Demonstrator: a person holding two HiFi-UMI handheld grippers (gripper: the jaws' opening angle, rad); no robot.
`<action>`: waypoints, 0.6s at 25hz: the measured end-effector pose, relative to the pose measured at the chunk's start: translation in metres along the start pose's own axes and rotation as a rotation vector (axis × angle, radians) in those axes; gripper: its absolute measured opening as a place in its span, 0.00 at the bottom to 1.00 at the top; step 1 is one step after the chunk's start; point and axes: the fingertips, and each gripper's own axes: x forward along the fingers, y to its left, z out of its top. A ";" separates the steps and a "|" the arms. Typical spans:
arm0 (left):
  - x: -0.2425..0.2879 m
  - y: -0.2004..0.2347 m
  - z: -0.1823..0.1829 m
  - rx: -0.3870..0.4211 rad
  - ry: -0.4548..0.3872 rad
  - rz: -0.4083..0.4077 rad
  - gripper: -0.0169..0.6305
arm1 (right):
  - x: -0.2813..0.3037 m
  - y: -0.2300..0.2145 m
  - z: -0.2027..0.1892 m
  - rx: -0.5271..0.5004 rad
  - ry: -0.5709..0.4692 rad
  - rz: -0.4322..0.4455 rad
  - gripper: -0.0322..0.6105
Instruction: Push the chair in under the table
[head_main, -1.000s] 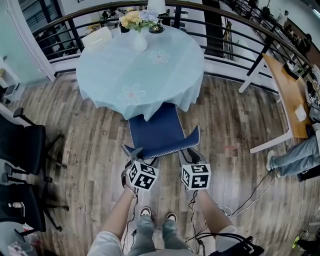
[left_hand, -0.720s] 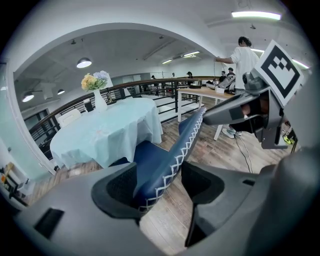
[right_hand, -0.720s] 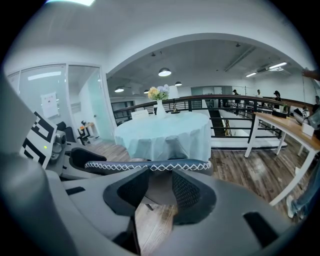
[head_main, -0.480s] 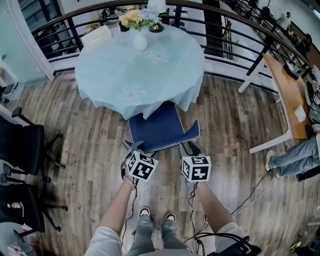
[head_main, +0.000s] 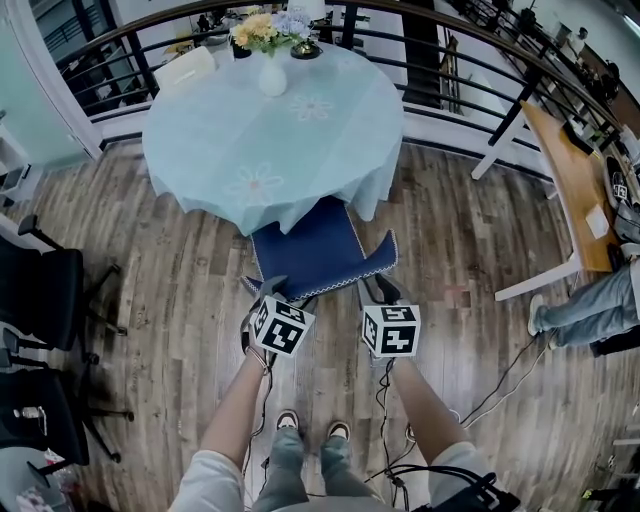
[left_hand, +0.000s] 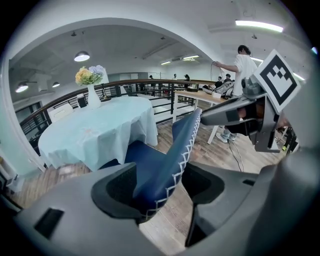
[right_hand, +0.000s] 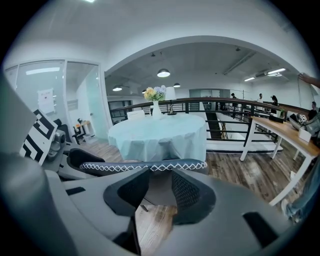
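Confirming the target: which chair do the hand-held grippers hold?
The blue chair with white stitching, at the round table; left hand-held gripper and right hand-held gripper clamp its backrest. The black office chairs stand untouched at left.

The chair (head_main: 318, 250) is covered in dark blue upholstery, matt and smooth, perhaps faux leather, with white cross-stitching along its edge. The tablecloth (head_main: 270, 140) is pale blue woven cloth, matt. The floor (head_main: 170, 300) is streaky wood planking with a low sheen. The right tool (right_hand: 159, 175) is matt grey plastic, and its pads (right_hand: 187, 192) are black and finely textured. The vase (head_main: 272, 78) is glossy white.
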 end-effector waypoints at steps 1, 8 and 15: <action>0.000 0.000 0.000 0.003 0.000 0.004 0.46 | 0.000 0.000 0.000 0.000 0.000 -0.002 0.27; -0.003 -0.002 0.000 0.034 -0.030 0.048 0.46 | -0.005 -0.002 0.000 0.022 -0.006 -0.028 0.27; -0.047 -0.016 0.016 -0.164 -0.166 0.004 0.46 | -0.035 0.004 0.009 0.078 -0.064 -0.022 0.27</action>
